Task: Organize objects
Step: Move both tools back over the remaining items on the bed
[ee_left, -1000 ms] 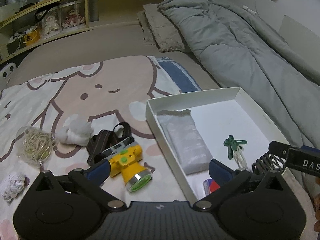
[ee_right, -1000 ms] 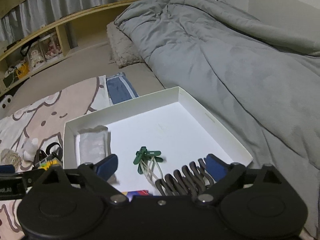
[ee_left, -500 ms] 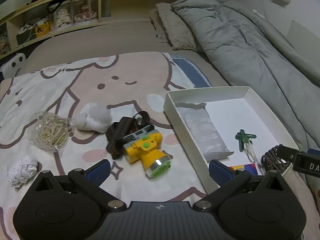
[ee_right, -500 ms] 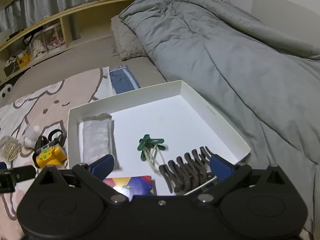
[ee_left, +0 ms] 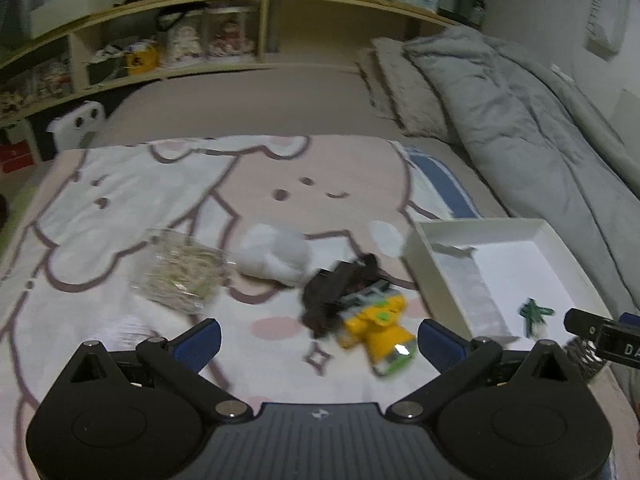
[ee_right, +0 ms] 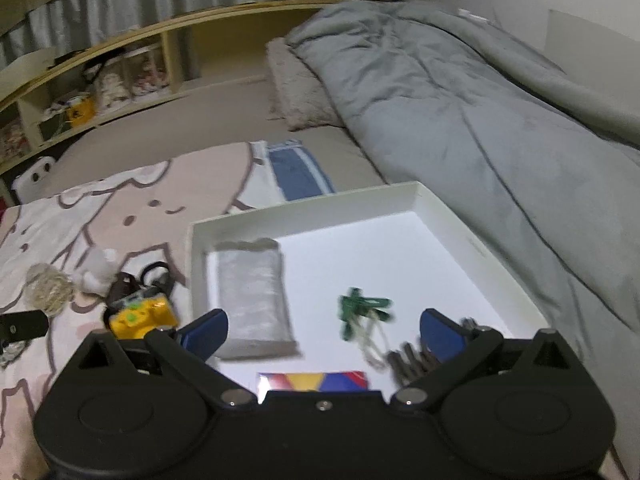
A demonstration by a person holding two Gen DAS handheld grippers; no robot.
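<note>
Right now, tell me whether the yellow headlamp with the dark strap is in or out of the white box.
Out. The yellow headlamp with the dark strap lies on the cartoon-print blanket, left of the shallow white cardboard box, outside its wall.

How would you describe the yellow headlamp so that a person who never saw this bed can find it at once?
Start at the shallow white cardboard box lying on the cartoon-print blanket. Just outside the box's left wall lies the yellow plastic headlamp with green buttons, on top of its dark brown strap. It is the only bright yellow thing there; the neighbours beside it, a white fluffy ball and a clear bag of rubber bands, are pale.
</note>
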